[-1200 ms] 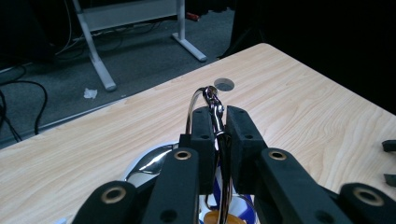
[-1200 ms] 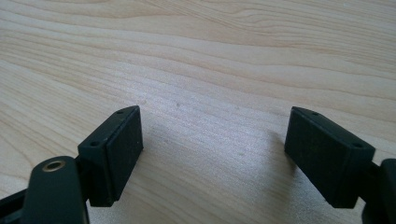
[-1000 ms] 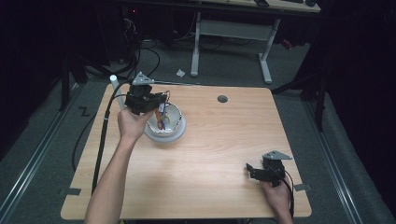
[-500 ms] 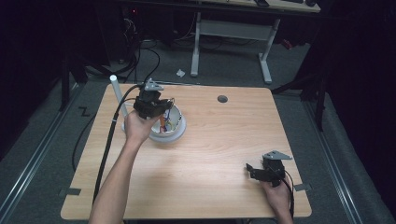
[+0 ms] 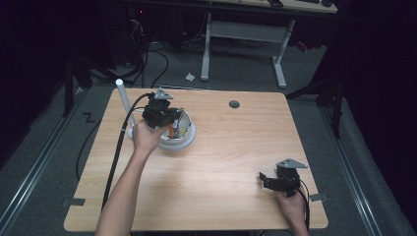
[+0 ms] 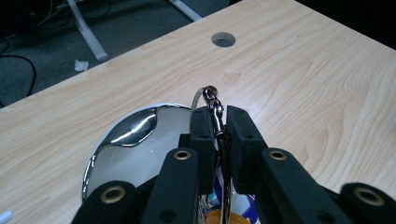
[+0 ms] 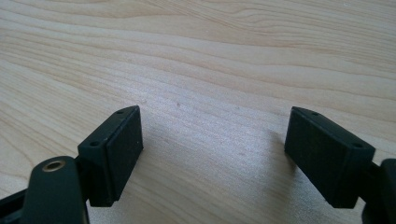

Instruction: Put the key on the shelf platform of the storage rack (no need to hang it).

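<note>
Fingers of my left gripper [image 6: 218, 140] pinch one metal clasp [image 6: 214, 106] above one steel bowl [image 6: 135, 140] — my right gripper [image 7: 212, 154] hangs spread wide, empty, over the tabletop [image 7: 210, 56].

Light wooden table [image 5: 216, 162] with visible grain, round cable hole [image 5: 234, 104] near far edge. White tube [image 5: 123, 98] stands tilted at table's far left corner. Beyond table: grey carpet floor, white metal desk frame [image 5: 243, 37], tangle of black cables [image 5: 147, 54], small white scrap [image 5: 190, 76] on floor. Room dark around.
</note>
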`<state>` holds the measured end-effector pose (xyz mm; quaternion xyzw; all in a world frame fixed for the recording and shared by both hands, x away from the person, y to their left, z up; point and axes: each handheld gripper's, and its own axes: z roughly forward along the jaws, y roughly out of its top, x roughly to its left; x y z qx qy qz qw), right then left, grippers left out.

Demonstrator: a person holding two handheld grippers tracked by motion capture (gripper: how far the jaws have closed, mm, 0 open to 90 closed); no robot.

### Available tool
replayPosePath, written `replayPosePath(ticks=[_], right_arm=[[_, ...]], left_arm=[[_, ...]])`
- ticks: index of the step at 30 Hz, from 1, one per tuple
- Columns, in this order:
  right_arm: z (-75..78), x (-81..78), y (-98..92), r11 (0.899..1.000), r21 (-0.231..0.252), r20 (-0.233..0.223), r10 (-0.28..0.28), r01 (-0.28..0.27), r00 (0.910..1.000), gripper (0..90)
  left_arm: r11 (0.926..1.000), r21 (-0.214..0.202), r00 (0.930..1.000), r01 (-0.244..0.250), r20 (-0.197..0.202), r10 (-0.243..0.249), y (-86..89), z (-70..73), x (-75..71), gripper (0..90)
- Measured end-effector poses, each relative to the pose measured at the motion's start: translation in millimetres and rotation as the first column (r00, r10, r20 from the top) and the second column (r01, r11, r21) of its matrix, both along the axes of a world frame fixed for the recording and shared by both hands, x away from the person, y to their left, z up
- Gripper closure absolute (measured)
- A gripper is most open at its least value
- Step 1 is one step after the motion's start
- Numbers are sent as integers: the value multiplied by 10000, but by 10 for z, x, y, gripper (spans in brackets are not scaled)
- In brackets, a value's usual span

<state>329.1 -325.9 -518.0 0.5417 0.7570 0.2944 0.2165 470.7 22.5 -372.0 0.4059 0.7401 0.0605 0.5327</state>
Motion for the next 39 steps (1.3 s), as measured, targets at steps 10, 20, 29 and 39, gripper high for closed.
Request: replayPosePath(ticks=[10,20,29,39], right_arm=[[0,0,0,10000,2,-1,-3,3,10000,193],[0,0,0,10000,-1,-1,0,0,10000,193],[0,0,0,10000,3,0,-4,4,10000,193],[0,0,0,10000,4,-3,0,0,10000,193]], left_arm=[[9998,-148,9995,-139,-279,135,23,-143,19,819],[9990,-404,9984,-186,-538,164,47,-241,70,819],[9997,-89,9974,-246,-673,239,-3,-350,119,817],[9986,429,9967,-318,-728,348,-63,-496,164,813]])
